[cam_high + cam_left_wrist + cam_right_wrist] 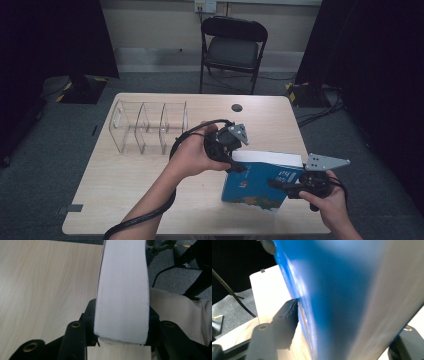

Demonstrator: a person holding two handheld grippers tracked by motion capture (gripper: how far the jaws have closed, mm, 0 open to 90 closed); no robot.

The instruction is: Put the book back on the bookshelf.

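Blue book [260, 187] is clamped by left tool [234, 162] and right tool [280, 186], lower right, above counter [150, 170]. Risk: uneven pulling could twist pages loose.

Blue book [260, 182], seemingly white-paged

We see a light wooden table [150, 200] on grey carpet [45, 165]. At twelve o'clock beyond it stands a black folding chair [232, 47] against a pale wall [155, 22] that carries a socket plate [205, 6]. Black curtains [55, 35] hang at ten and two o'clock. Cables [320, 115] trail over the floor at two o'clock. The light is dim.
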